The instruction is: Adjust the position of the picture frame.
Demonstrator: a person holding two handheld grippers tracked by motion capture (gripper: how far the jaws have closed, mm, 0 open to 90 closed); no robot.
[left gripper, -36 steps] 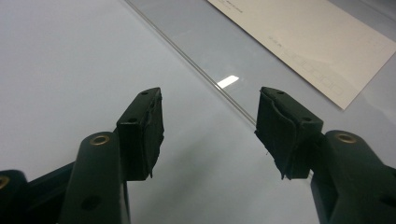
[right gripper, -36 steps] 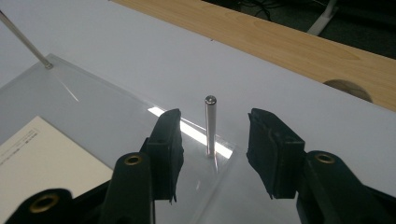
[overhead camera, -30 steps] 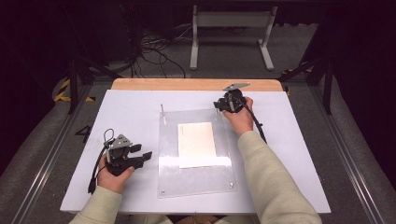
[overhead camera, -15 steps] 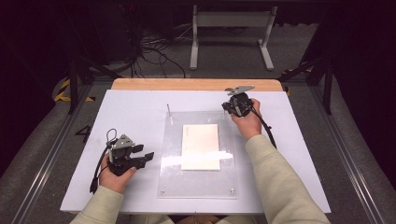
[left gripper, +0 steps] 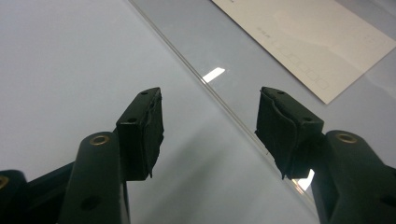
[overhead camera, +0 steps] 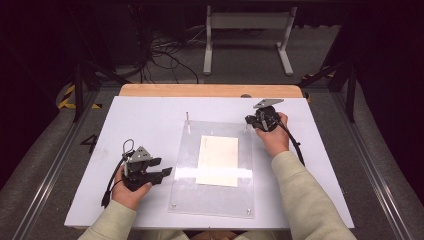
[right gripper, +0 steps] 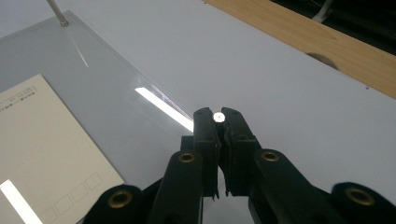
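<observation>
Right gripper on a corner post
Its jaws had just closed on the post at the clear plate's far right corner; the left gripper hovered with its jaws open at the plate's left edge.

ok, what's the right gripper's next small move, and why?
Probably lift straight up. The right gripper has just been closing its jaws, which now pinch the small metal pin at the far right corner of the clear plate. The left gripper waits open by the plate's left edge.
</observation>
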